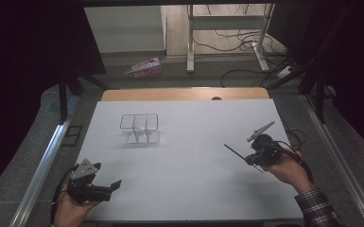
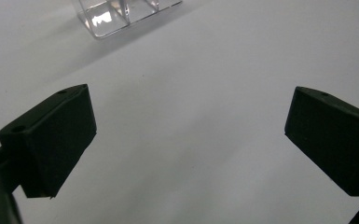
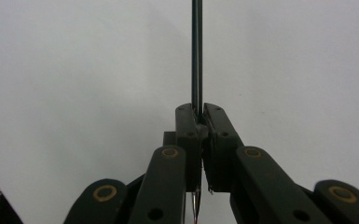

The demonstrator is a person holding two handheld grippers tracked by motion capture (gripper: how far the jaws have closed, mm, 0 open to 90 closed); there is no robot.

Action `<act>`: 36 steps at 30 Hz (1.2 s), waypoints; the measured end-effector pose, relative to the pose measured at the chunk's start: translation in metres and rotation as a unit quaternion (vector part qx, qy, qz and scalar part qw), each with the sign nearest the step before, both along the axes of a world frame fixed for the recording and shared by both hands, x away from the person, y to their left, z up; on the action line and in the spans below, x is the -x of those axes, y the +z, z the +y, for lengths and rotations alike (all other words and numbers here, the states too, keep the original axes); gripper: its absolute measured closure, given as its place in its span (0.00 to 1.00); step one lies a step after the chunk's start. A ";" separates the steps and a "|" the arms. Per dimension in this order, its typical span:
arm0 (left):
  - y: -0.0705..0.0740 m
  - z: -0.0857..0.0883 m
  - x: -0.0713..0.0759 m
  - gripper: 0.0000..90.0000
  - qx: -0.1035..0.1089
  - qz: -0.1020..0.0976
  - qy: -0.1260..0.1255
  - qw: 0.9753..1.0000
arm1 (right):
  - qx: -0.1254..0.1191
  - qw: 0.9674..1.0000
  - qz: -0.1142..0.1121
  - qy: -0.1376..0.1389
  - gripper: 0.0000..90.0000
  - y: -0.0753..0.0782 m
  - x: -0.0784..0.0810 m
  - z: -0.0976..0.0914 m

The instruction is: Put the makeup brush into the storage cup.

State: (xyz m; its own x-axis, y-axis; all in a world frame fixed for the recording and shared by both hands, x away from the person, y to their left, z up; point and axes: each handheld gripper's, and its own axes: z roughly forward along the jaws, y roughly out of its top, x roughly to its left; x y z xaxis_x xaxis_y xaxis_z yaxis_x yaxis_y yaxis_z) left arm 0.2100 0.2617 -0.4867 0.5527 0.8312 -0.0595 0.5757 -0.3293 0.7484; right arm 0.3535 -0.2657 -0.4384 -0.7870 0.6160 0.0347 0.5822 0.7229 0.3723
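Note:
A thin dark stick point(image 1: 234, 151) juts to the left out of my right gripper point(image 1: 248, 159), lifted a little off the white table sheet at the right. In the right gripper view the stick point(image 3: 196, 51) runs straight up from the jaws of the right gripper point(image 3: 199, 114), which are shut on it. A clear plastic box with dividers point(image 1: 140, 127) stands left of centre, farther back, and its lower edge shows in the left gripper view point(image 2: 116, 16). My left gripper point(image 1: 109, 186) rests near the front left edge. Its jaws stand wide open point(image 2: 189, 135) with bare sheet between them.
The white sheet point(image 1: 194, 179) covers the table, with a wooden strip point(image 1: 184, 93) at the far edge. Metal rails run along both sides. A pink package point(image 1: 144, 67) lies on the floor beyond, near desk legs and cables.

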 end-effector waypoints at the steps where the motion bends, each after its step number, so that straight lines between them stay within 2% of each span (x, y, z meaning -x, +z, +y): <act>1: 0.001 -0.001 0.000 0.03 0.001 -0.002 -0.003 1.000 | -0.001 1.000 -0.002 0.004 0.95 0.000 0.001 0.001; 6: 0.003 -0.007 0.000 0.05 -0.002 -0.005 -0.027 1.000 | -0.005 1.000 -0.003 0.019 0.95 0.004 0.005 0.008; 14: 0.010 -0.022 -0.002 0.07 -0.027 -0.022 -0.057 0.998 | -0.011 0.999 -0.001 0.050 0.95 0.009 0.014 0.023; 21: 0.013 -0.037 -0.005 0.08 -0.050 -0.037 -0.091 0.994 | -0.008 0.997 0.006 0.078 0.95 0.011 0.018 0.040; 26: 0.017 -0.048 -0.007 0.09 -0.049 -0.044 -0.115 0.991 | -0.008 0.995 0.012 0.098 0.95 0.012 0.021 0.052; 36: 0.020 -0.072 -0.015 0.13 -0.058 -0.050 -0.161 0.984 | -0.012 0.992 0.024 0.121 0.95 0.011 0.024 0.070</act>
